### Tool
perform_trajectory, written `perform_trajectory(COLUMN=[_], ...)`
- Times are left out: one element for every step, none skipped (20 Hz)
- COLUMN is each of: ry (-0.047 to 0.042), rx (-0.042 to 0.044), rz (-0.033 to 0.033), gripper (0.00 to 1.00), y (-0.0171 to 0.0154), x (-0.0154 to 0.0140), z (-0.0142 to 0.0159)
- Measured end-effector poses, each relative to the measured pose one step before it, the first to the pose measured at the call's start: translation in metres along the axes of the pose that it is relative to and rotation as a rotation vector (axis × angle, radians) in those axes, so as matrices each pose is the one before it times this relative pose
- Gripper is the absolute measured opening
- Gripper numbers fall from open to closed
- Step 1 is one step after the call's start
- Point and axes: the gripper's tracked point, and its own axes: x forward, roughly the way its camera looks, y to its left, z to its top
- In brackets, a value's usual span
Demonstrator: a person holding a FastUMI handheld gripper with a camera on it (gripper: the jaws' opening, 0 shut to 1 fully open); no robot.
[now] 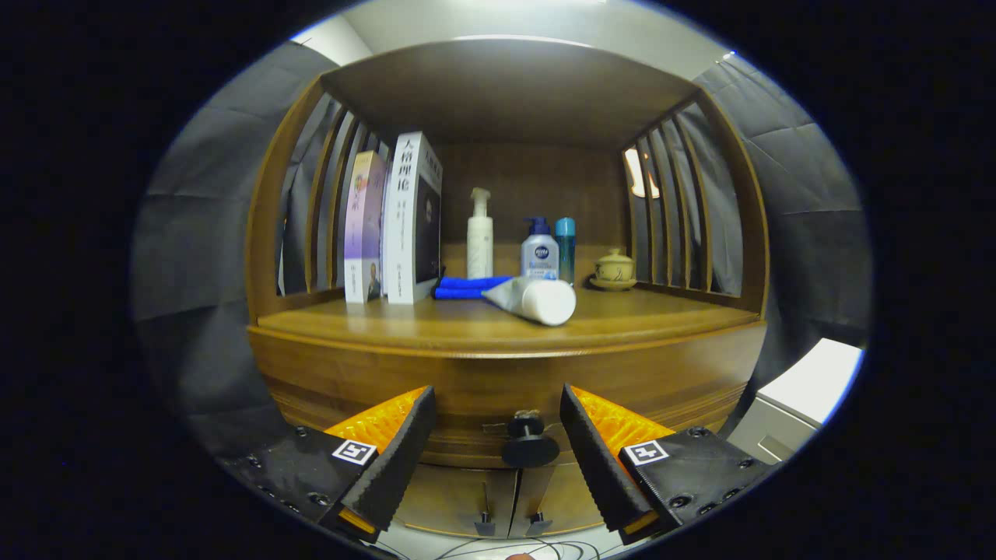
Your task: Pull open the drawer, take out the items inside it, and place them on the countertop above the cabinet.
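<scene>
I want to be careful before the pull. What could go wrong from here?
1. The hand-held gripper is open with the drawer knob between its fingers; the knob is small, so the fingers may slip off.
2. The white tube lies near the countertop front edge; a jerk might roll it off.

The drawer knob [529, 445] is seen between the spread fingers of the gripper [498, 424], untouched by either, on the drawer front [475, 389] below the countertop [436, 323]. On the countertop, two books [393, 222] are stood upright at the left; a folded cloth [467, 287] is laid right of them, with a tube [533, 299] lying partly over it. Behind the tube, a pump bottle [479, 237], a shorter pump bottle [539, 253] and a slim bottle [566, 246] are lined up, and a lidded cup [614, 269] is set at the right.
</scene>
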Motion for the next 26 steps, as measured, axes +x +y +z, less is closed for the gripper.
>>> perform_trajectory(ry=[-0.00911,-0.00765,-0.00756,-0.0087,-0.00892,-0.0066,-0.00526,0.00059,0.00082,0.00132,0.00207,0.00101,0.00036,-0.00308,-0.00431,-0.00065,-0.00109,0.0001,0.00391,-0.00197,-0.0011,-0.00149,-0.0031,-0.00205,-0.00148,0.00265], rx=[-0.00055,-0.00139,-0.0041,-0.00434,-0.00448,-0.00468,-0.00326,-0.00282,-0.00044,-0.00124,0.00019,0.00286,0.00636,0.00694,0.00401,0.00196,0.00073,-0.00033,-0.00103,-0.00186,-0.00125,0.00062,0.00249,-0.00038,-0.00226,-0.00242], rz=[0.0,0.00014,-0.00139,-0.00425,-0.003,-0.00076,0.00271,0.00523,0.00655,0.0054,0.00203,0.00297,0.00368,0.00502,-0.00005,-0.00021,0.00069,0.00154,0.00155,0.00163,-0.00416,0.00013,-0.0001,0.00026,-0.00055,-0.00033], gripper=[1.0,1.0,1.0,0.99,0.99,0.99,0.99,0.99,0.99,0.99,0.99,0.99,0.99,1.0,0.99,0.99,0.99,0.99,0.99,0.99,0.99,0.99,0.99,0.99,0.99,0.99], y=[-0.00394,-0.0043,-0.00515,-0.00529,-0.00554,-0.0045,-0.00367,-0.00352,-0.00174,-0.00207,-0.00176,-0.00096,-0.00075,0.00005,-0.00143,-0.00188,-0.00094,-0.00022,-0.00076,-0.00014,-0.00225,-0.00077,0.00049,-0.00039,-0.00045,-0.00036], x=[-0.00856,-0.00888,-0.00915,-0.0087,-0.00914,-0.00884,-0.00896,-0.01132,-0.00793,-0.00756,-0.00677,-0.0065,-0.00513,-0.00408,-0.00312,-0.00297,-0.00146,-0.00093,-0.00176,-0.00123,0.00007,-0.00097,-0.00067,-0.00048,0.00034,0.00032], z=[0.01078,0.01046,0.01041,0.01023,0.00932,0.00874,0.0072,0.00546,0.00495,0.00427,0.00407,0.00348,0.00304,0.00416,0.00257,0.00191,0.00233,0.0005,-0.0001,0.0009,0.00095,0.00123,0.00117,0.0018,0.00027,0.00004])
